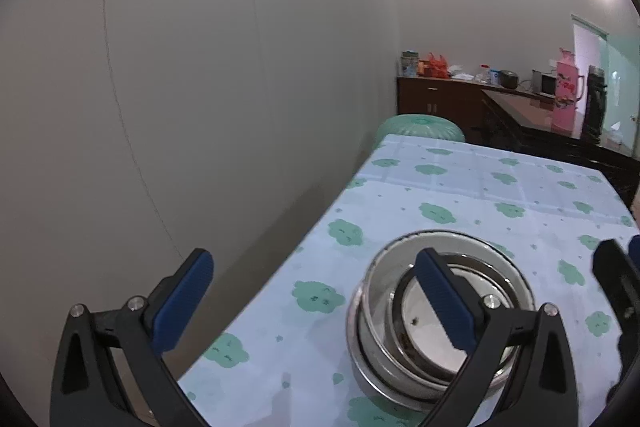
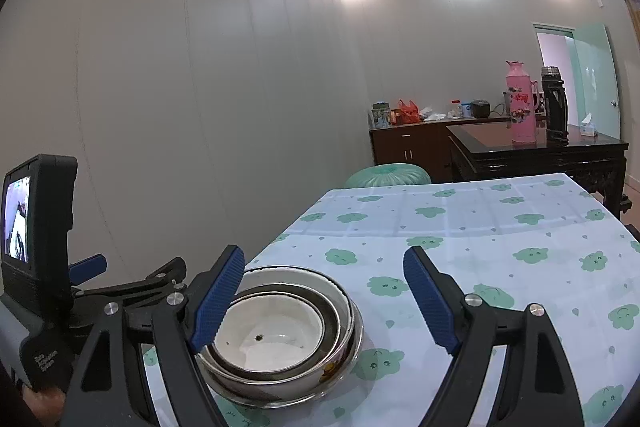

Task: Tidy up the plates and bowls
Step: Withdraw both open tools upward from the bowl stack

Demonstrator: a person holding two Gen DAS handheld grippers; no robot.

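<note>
1. Now the stack of round shiny metal bowls (image 2: 280,335) sits on the cloud-print tablecloth (image 2: 480,227) near its edge — a bump could tip it off.
2. Left gripper (image 1: 316,301) and right gripper (image 2: 328,301) are both spread wide, holding nothing — either could knock the rim.

Both wrist views look down the table (image 2: 500,227) from its near edge, close, sharing the stacked bowls (image 1: 436,307).

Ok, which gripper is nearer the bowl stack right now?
Left, narrowly. The left gripper has one finger over the bowl stack's middle; the right gripper has one finger over just its near rim. Both jaws open, empty.
</note>
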